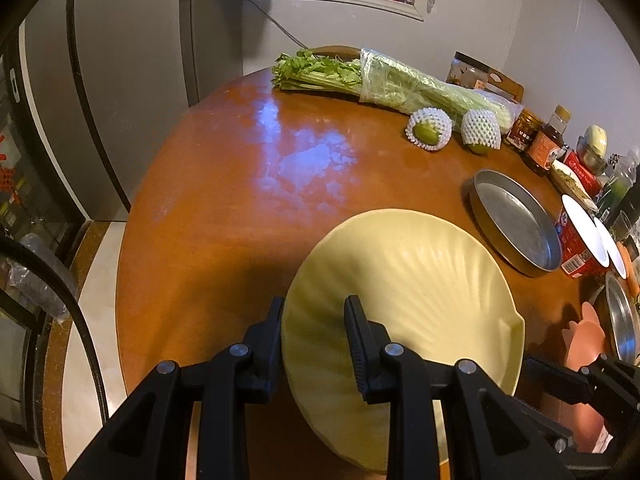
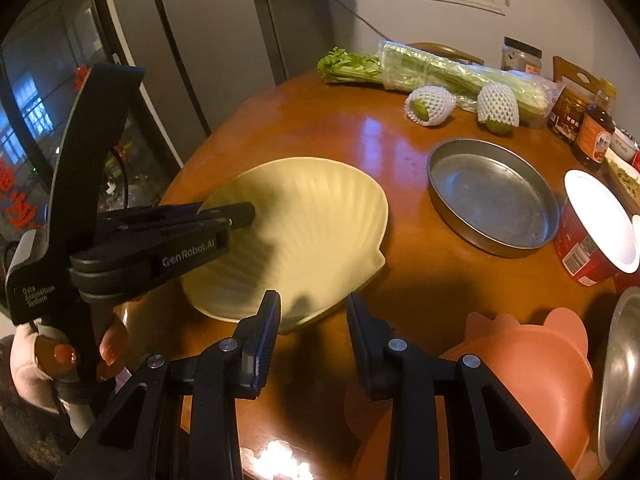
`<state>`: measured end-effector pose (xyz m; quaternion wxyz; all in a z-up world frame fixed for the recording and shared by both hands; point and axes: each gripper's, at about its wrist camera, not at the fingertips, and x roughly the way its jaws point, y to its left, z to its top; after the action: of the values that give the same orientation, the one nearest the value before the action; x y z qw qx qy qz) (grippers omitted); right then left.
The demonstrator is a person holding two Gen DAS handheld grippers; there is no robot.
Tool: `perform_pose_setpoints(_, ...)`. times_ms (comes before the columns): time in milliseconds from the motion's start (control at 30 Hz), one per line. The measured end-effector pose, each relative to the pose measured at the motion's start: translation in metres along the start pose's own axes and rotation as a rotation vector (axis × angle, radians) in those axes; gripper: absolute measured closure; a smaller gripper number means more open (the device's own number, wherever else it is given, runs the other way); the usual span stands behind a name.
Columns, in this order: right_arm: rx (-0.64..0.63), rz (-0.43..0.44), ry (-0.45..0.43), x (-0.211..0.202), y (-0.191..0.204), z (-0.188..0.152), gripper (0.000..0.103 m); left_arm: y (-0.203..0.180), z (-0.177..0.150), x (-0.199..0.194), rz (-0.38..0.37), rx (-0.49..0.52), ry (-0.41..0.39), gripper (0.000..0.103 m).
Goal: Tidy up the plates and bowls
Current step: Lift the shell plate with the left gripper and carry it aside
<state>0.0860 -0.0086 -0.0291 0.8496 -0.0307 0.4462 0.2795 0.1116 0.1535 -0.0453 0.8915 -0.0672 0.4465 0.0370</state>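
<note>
Left wrist view
- The left gripper (image 1: pixel 314 320) has its fingers (image 1: pixel 356 344) set either side of the near rim of the yellow shell-shaped plate (image 1: pixel 404 280): one finger lies over the inside of the plate, the other outside its left edge. A gap shows between them, and I cannot tell whether they pinch the rim.
- The plate sits on the round wooden worktop (image 1: pixel 240 184), at its near right part.
- Just beyond the plate to the right lies a round metal pan (image 1: pixel 516 220); the two are apart.
- At the far edge lie a bunch of celery (image 1: pixel 380 80) in a plastic sleeve and two green fruits in white foam nets (image 1: pixel 430 128).
- A pink dish (image 1: pixel 584 336) shows at the right edge, with the right gripper (image 1: pixel 560 380) partly in view beside it.

Right wrist view
- The right gripper (image 2: pixel 312 312) hovers with its fingers (image 2: pixel 268 336) spread apart, gripping nothing; the near edge of the shell plate (image 2: pixel 312 232) shows between the tips.
- The left gripper (image 2: pixel 240 216) reaches in from the left, one finger resting over the plate's left rim. A hand (image 2: pixel 60 360) holds its handle.
- The pink dish (image 2: pixel 532 368) lies under the right finger, close to the plate's near right side.
- The metal pan (image 2: pixel 492 196) lies to the right of the plate, with a red cup with a white lid (image 2: pixel 600 224) further right.
</note>
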Motion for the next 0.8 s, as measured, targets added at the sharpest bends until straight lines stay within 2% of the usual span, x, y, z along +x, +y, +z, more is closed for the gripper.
perform_pose_setpoints(233, 0.058, -0.031, -0.022, -0.008, -0.019, 0.007, 0.068, 0.003, -0.003, -0.015, 0.01, -0.008, -0.033, 0.073)
perform_pose_setpoints(400, 0.05, -0.037, -0.017, -0.001, -0.023, 0.017, 0.068, 0.008, -0.009, -0.028, 0.007, -0.04, -0.029, 0.056)
perform_pose_setpoints(633, 0.051, -0.004, 0.019, 0.021, -0.022, 0.028, 0.068, 0.011, -0.028, -0.023, -0.011, -0.092, 0.039, 0.056)
perform_pose_setpoints(733, 0.046, 0.011, 0.022, 0.026, -0.022, 0.029, 0.068, 0.009, -0.031, -0.025, -0.018, -0.105, 0.031, 0.056)
perform_pose_setpoints(800, 0.053, 0.021, 0.022, 0.028, -0.023, 0.029, 0.076, 0.009, -0.031, -0.025, -0.028, -0.103, 0.028, 0.056)
